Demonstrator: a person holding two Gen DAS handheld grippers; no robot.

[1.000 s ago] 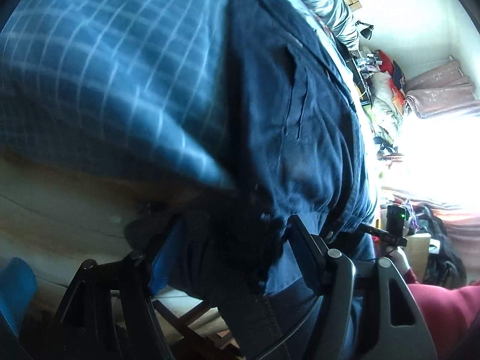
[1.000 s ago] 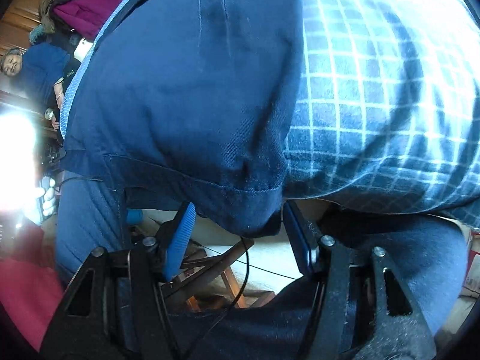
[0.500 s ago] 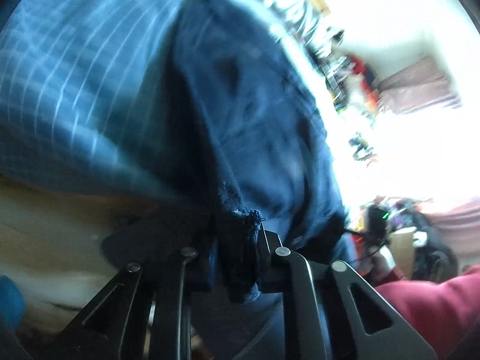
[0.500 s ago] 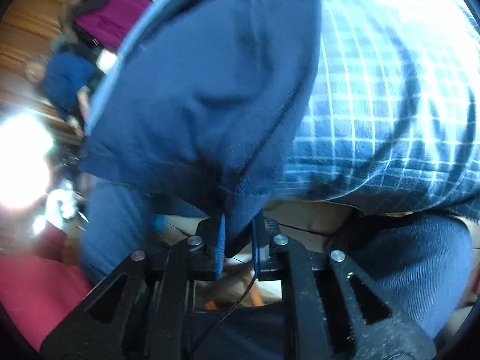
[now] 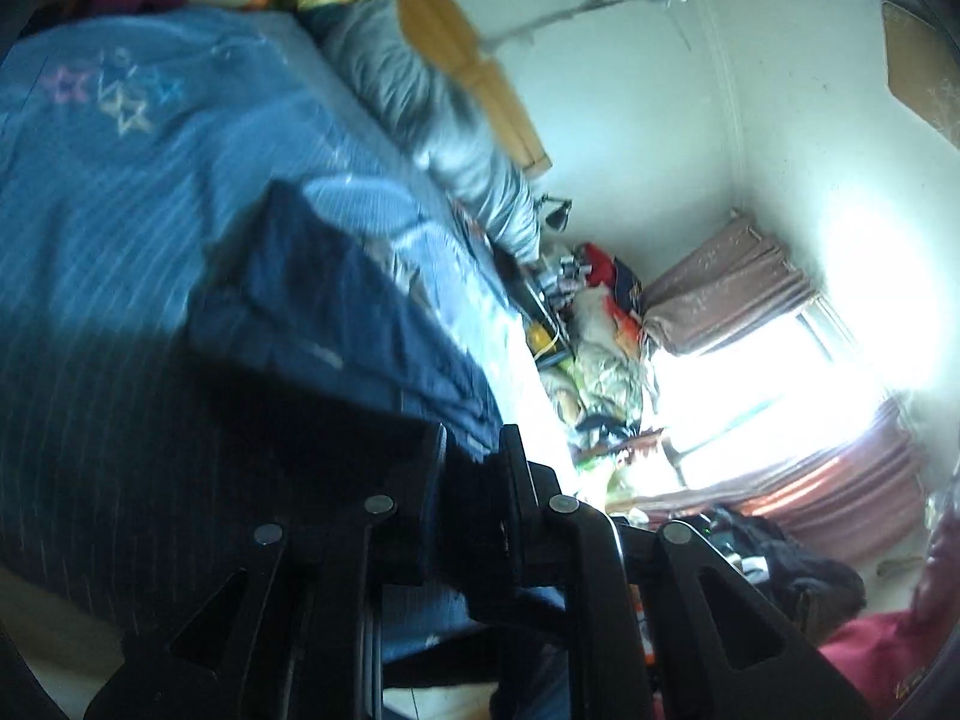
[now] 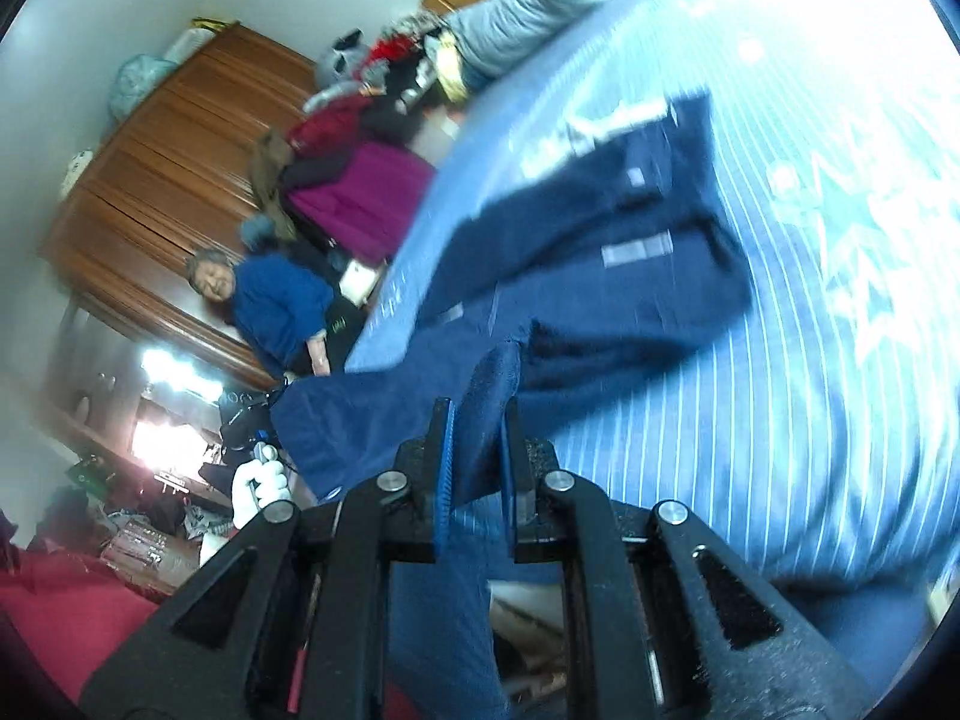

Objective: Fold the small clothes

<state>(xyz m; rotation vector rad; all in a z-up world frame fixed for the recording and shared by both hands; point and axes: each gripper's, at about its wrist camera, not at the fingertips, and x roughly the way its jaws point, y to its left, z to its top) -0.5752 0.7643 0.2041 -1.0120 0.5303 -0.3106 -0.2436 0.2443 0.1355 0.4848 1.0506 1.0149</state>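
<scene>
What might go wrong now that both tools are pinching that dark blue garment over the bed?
Each tool, left and right, grips only a thin bit of the navy garment's edge, so it may slip free. The far half already lies bunched on the striped blue bedspread, so the fold could land crooked.

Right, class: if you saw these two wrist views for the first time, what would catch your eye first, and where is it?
The dark navy garment dominates, lying across the blue striped bedspread with one edge pinched in each gripper: the right gripper low in the middle of its view, the left gripper likewise. Next comes the glaring window at the right of the left view.
</scene>
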